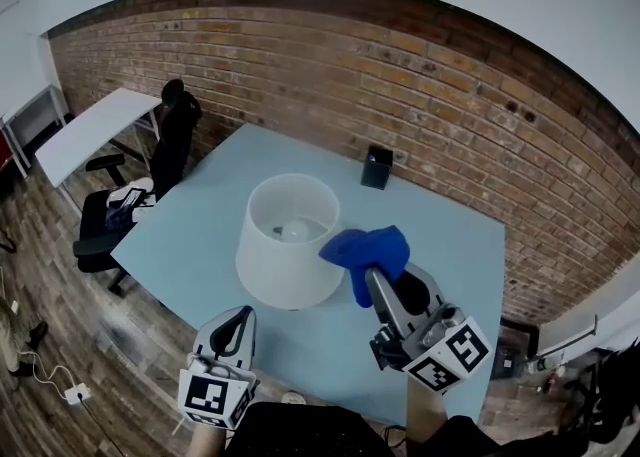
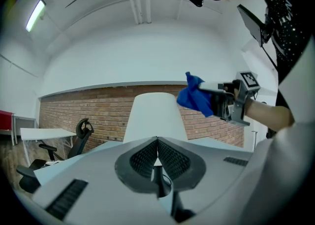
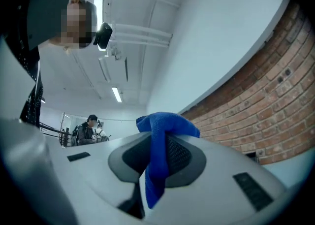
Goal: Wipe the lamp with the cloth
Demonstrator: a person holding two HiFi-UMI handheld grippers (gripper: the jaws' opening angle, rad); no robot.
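Note:
A white lamp (image 1: pixel 287 242) with a wide shade stands on the pale blue table (image 1: pixel 230 185); its bulb shows inside the open top. My right gripper (image 1: pixel 378 280) is shut on a blue cloth (image 1: pixel 368 251), held just right of the shade's rim and above the table. The right gripper view shows the cloth (image 3: pixel 160 145) pinched and draped between the jaws. My left gripper (image 1: pixel 242 317) is shut with nothing in it, low at the table's near edge, in front of the lamp (image 2: pixel 153 118). From there the cloth (image 2: pixel 196 96) shows beside the shade's top.
A small black box (image 1: pixel 376 167) stands at the table's far side near the brick wall (image 1: pixel 420 95). A black office chair (image 1: pixel 150 175) sits off the table's left edge, with a white desk (image 1: pixel 90 130) behind it.

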